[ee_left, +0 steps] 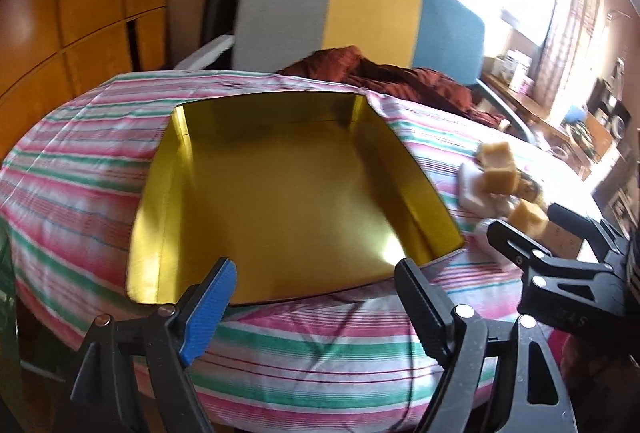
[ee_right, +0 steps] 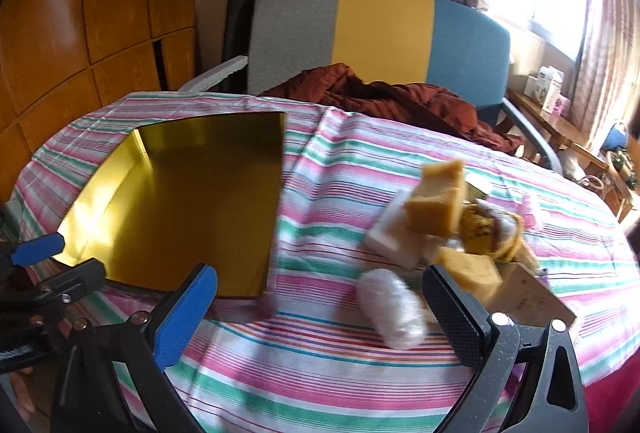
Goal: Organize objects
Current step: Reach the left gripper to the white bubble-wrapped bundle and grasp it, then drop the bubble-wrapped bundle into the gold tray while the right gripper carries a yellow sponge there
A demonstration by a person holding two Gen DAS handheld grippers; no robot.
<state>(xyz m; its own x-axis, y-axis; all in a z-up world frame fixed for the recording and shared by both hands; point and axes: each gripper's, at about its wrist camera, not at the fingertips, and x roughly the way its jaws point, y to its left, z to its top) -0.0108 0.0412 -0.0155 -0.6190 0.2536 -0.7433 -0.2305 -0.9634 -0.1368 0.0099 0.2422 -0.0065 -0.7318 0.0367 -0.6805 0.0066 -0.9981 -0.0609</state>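
Note:
An open, empty gold box [ee_left: 288, 193] lies on the striped tablecloth [ee_left: 80, 161]. My left gripper [ee_left: 316, 297] hovers open at the box's near edge, holding nothing. To the right of the box [ee_right: 180, 201] is a small pile: a yellow sponge cube [ee_right: 436, 201] on a white block [ee_right: 394, 233], a second sponge [ee_right: 472, 269], a yellow and dark bundle [ee_right: 484, 229], a white wrapped roll [ee_right: 394, 307] and a tan card piece [ee_right: 532, 293]. My right gripper [ee_right: 320, 301] is open above the cloth, the roll just beyond its black finger. In the left wrist view the right gripper [ee_left: 536, 229] is beside the sponges [ee_left: 498, 169].
A chair with a grey, yellow and blue back [ee_right: 384, 33] stands behind the table, a maroon cloth [ee_right: 392, 97] heaped on it. Wooden cabinets [ee_right: 80, 13] fill the left. A cluttered shelf [ee_right: 548, 93] and a bright curtained window are at the right.

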